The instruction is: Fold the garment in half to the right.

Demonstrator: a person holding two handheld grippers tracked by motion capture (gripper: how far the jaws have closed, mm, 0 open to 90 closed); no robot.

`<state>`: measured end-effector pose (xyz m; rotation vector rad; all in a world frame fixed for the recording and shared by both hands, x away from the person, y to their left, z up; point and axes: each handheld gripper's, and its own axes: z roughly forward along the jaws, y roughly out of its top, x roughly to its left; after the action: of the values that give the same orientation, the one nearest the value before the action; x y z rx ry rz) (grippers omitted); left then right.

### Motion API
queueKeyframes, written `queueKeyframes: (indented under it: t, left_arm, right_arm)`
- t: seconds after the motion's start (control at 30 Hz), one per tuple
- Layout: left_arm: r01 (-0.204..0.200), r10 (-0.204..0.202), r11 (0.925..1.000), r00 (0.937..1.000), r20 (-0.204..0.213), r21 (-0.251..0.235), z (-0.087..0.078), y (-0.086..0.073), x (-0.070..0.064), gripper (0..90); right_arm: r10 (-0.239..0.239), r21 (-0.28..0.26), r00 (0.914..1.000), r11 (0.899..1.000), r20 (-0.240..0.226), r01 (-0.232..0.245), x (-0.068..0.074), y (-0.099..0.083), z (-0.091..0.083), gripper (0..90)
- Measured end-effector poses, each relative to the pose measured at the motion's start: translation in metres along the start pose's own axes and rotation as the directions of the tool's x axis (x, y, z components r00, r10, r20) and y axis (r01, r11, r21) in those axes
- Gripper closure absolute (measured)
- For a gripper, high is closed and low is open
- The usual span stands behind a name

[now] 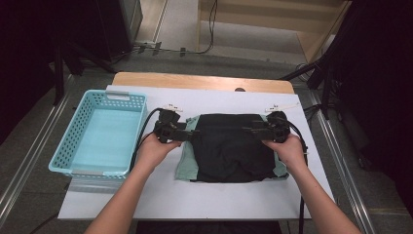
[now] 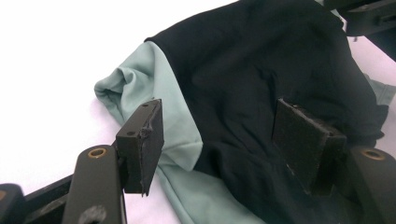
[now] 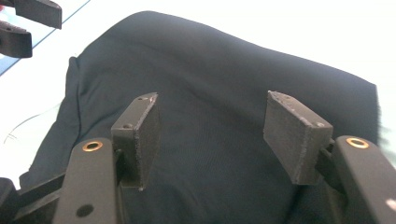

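We've got one black garment (image 1: pixel 234 146) lying on top of one mint-green garment (image 1: pixel 185 163), mid-table, with one empty blue basket (image 1: pixel 78 141) off to the left. Left gripper (image 1: pixel 195 132) and right gripper (image 1: pixel 248 129) both hover at the pile's far corners, jaws spread wide and holding nothing. Our guess is we're about to pinch and fold, so we'd bite the black layer alone at each side and lift both hands evenly so the green one doesn't drag along.

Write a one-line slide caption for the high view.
Two open grippers flank a folded black garment beside a blue basket.
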<state>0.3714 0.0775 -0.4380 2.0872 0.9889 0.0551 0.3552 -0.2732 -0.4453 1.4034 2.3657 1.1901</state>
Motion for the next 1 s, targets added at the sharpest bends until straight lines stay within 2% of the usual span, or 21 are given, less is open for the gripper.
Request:
queueKeyframes:
  t: [0.23,0.53,0.9,1.0]
  left_arm:
    - [-0.016,0.016,0.9998,0.9999,0.004,0.007,-0.004,-0.003,-0.005,33.7]
    - [-0.04,0.04,0.999,0.9992,-0.001,0.02,-0.006,-0.013,-0.012,33.7]
    - [-0.038,0.038,0.9988,0.9993,0.0,0.03,-0.01,-0.023,-0.018,33.7]
    - [-0.028,0.028,0.9994,0.9996,0.004,0.022,-0.013,-0.028,-0.019,33.7]
  right_arm:
    - [-0.025,0.017,0.9997,1.0,-0.005,0.025,0.005,0.001,0.008,34.5]
    - [-0.038,0.01,0.999,0.999,-0.023,0.038,0.01,0.003,0.014,34.2]
    - [-0.055,0.016,0.9973,0.998,-0.048,0.056,0.017,0.01,0.021,34.2]
    - [-0.046,0.014,0.9964,0.999,-0.07,0.047,0.017,0.011,0.024,34.2]
